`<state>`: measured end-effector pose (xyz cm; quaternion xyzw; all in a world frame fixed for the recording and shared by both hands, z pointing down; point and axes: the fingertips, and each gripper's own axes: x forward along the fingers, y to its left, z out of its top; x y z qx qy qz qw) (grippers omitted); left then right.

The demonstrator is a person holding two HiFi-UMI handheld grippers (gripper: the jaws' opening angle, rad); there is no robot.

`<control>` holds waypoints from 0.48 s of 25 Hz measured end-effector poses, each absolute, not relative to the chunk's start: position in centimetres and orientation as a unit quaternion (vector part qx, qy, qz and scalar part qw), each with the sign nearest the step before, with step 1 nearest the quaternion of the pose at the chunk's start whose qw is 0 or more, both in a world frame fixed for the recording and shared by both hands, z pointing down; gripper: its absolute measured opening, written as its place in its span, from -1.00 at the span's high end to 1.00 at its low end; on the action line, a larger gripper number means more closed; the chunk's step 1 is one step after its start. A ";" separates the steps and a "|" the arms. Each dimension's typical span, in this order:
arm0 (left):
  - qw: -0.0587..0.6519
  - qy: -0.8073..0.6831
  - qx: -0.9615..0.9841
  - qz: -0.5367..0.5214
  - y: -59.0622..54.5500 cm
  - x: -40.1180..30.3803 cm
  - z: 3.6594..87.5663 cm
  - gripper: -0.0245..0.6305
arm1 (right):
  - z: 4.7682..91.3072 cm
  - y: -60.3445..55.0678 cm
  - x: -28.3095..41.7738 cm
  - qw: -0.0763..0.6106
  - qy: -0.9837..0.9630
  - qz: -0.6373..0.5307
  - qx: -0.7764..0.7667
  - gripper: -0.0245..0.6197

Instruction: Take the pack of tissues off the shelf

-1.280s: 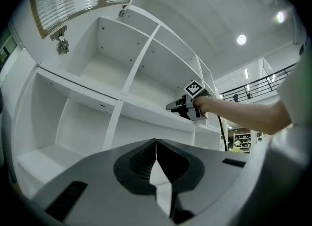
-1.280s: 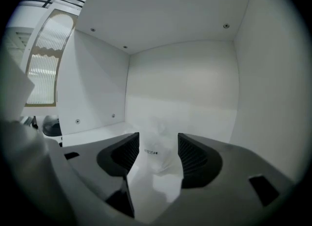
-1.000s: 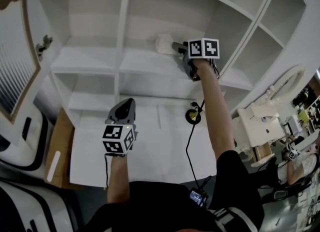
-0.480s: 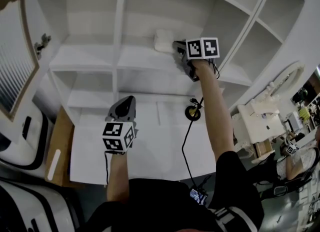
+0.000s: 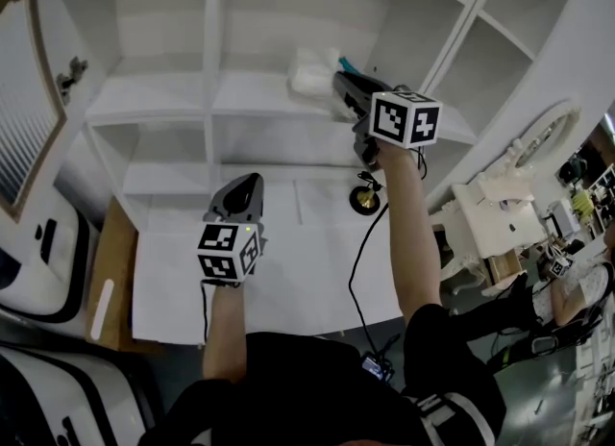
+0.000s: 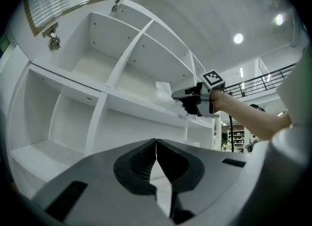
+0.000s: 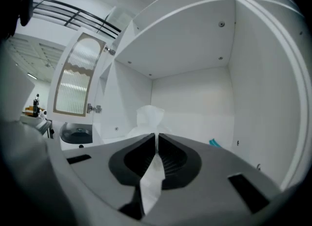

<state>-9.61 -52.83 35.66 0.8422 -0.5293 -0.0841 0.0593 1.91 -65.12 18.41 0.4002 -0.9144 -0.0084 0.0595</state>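
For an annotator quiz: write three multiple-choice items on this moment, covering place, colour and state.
1. The soft white pack of tissues is: A on the floor; B in the right tongs at the tall shelf unit; C behind the person.
2. The shelf unit is: A brown; B white; C black.
3. The left tongs are: A open; B shut on the pack; C shut, empty.
B: the right tongs have just been closing and pinch it. B: every board is white. C: tips meet on nothing.

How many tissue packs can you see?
1: the tissue pack, at the front of a middle compartment, its edge pinched by the right gripper. Some compartments are partly hidden.
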 end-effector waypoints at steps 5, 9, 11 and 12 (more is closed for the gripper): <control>0.063 -0.522 0.847 -0.077 -52.5 -8.3 36.0 0.89 | 18.6 -60.8 3.0 0.028 -0.914 -0.037 0.402 0.81; 0.064 -0.522 0.848 -0.073 -52.5 -7.4 36.1 0.89 | 19.7 -57.3 3.2 0.015 -0.908 -0.078 0.411 0.81; 0.062 -0.520 0.849 -0.074 -52.5 -7.1 35.8 0.89 | 20.3 -55.7 3.1 0.012 -0.907 -0.088 0.412 0.81; 0.060 -0.519 0.849 -0.075 -52.5 -7.0 35.7 0.89 | 20.7 -55.1 3.1 0.010 -0.906 -0.091 0.414 0.81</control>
